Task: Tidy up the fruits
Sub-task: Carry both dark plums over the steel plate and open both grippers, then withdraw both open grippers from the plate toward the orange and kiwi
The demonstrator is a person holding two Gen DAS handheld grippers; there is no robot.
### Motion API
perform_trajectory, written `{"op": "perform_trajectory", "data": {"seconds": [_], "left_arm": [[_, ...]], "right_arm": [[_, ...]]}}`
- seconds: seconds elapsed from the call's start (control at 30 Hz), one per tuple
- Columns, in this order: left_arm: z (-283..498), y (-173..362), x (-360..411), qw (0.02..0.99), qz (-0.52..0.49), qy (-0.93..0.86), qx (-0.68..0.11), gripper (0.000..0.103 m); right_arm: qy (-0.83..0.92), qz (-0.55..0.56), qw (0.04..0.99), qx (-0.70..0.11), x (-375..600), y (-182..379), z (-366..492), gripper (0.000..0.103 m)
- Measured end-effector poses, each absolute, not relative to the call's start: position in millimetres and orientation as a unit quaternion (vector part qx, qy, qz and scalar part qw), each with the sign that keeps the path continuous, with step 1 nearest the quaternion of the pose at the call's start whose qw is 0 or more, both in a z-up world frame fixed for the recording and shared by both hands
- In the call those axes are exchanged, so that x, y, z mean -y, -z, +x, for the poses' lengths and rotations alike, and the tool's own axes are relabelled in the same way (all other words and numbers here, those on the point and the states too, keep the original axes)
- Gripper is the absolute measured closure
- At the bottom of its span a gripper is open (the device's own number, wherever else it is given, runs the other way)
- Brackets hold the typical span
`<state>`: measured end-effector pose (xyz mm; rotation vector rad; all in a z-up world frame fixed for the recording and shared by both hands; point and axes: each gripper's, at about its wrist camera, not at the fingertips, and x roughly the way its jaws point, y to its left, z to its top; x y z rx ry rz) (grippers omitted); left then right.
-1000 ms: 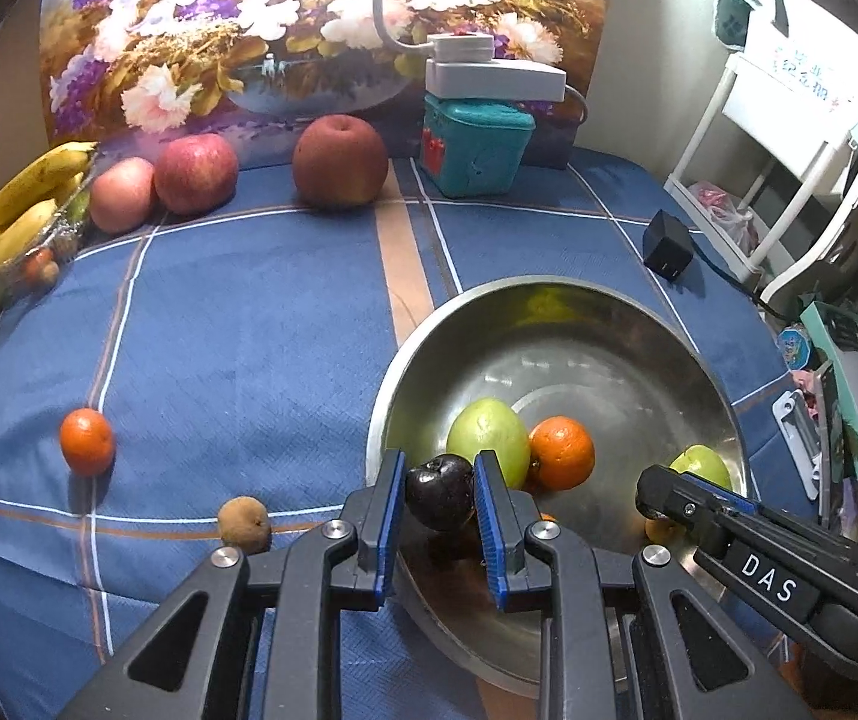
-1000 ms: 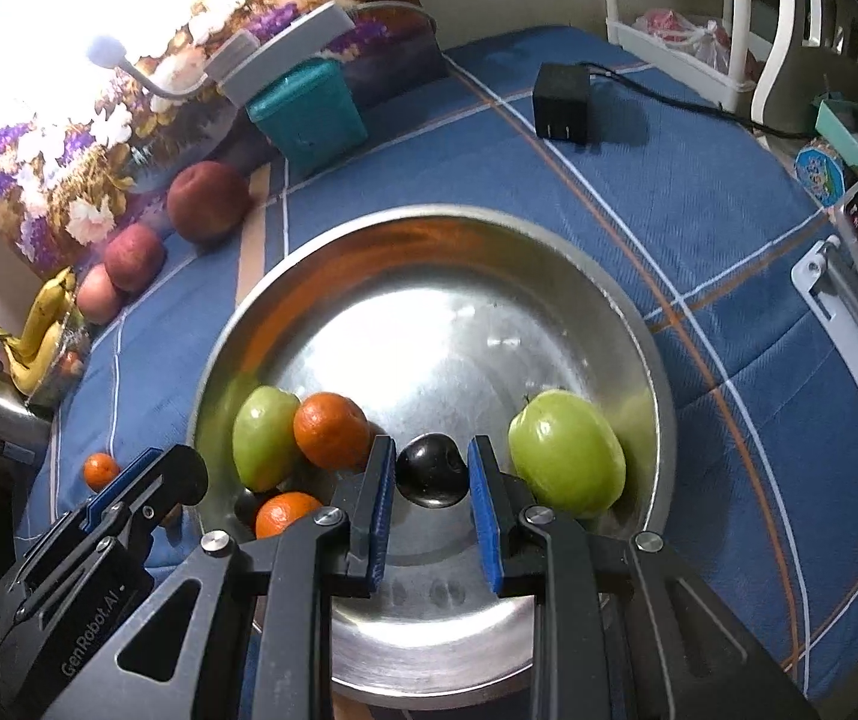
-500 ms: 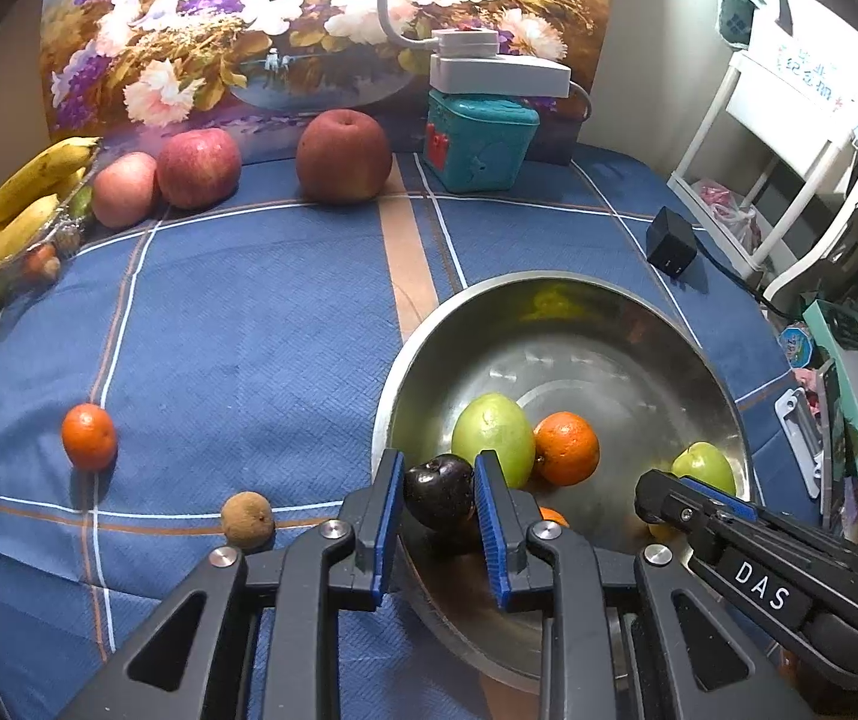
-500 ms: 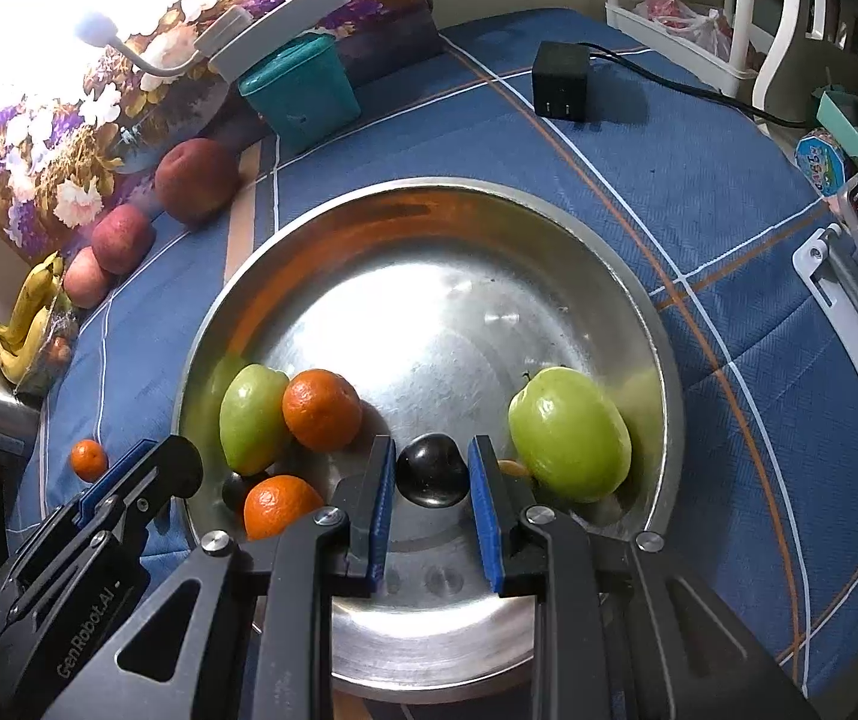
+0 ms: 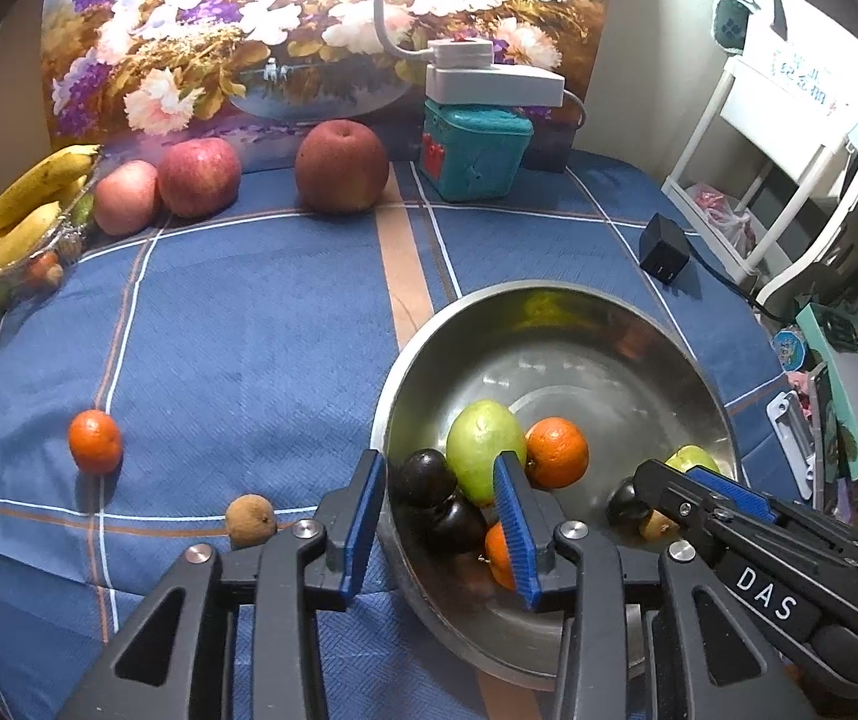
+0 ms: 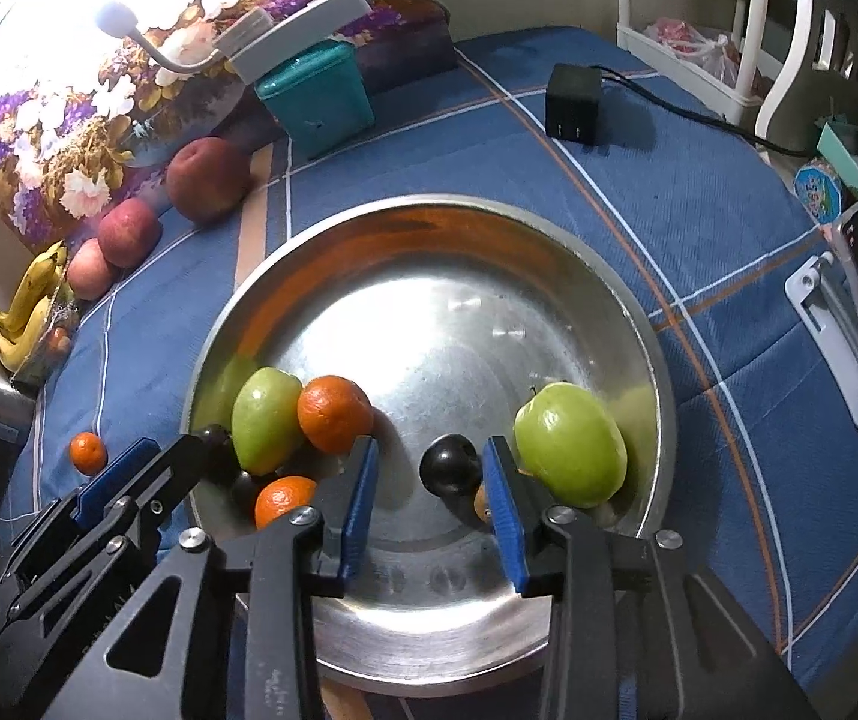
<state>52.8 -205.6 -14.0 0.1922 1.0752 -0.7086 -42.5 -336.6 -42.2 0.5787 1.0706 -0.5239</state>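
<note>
Both grippers hover over a round, shiny steel bowl [image 6: 621, 300] on the blue-clothed desk [image 5: 237, 348]. The left gripper [image 5: 438, 516] and right gripper [image 6: 429, 480] show spread jaws, each framing a smooth dark plum [image 5: 423, 474] resting in the bowl.

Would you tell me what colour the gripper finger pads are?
Blue, ribbed pads on black fingers, clearest in the right wrist view.

Saw R gripper [image 6: 429, 474] wide open over steel bowl [image 6: 549, 240], dark plum [image 6: 448, 471] loose btwn fingers, near green apple [image 6: 570, 444].
</note>
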Motion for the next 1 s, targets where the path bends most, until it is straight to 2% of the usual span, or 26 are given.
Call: {"op": "perform_trajectory", "data": {"seconds": [0.13, 0.23, 1.0], "left_arm": [[54, 9, 203, 0.797, 0.086, 0.324, -0.503, 0.053], [56, 6, 199, 0.797, 0.086, 0.314, -0.509, 0.052], [79, 9, 143, 0.799, 0.049, 0.223, -0.557, 0.051]], "right_arm": [[0.245, 0.261, 0.793, -0.492, 335, 34, -43, 0.066], [0.246, 0.257, 0.796, -0.489, 334, 29, -45, 0.066], [0.241, 0.221, 0.801, -0.501, 312, 15, -39, 0.066]]}}
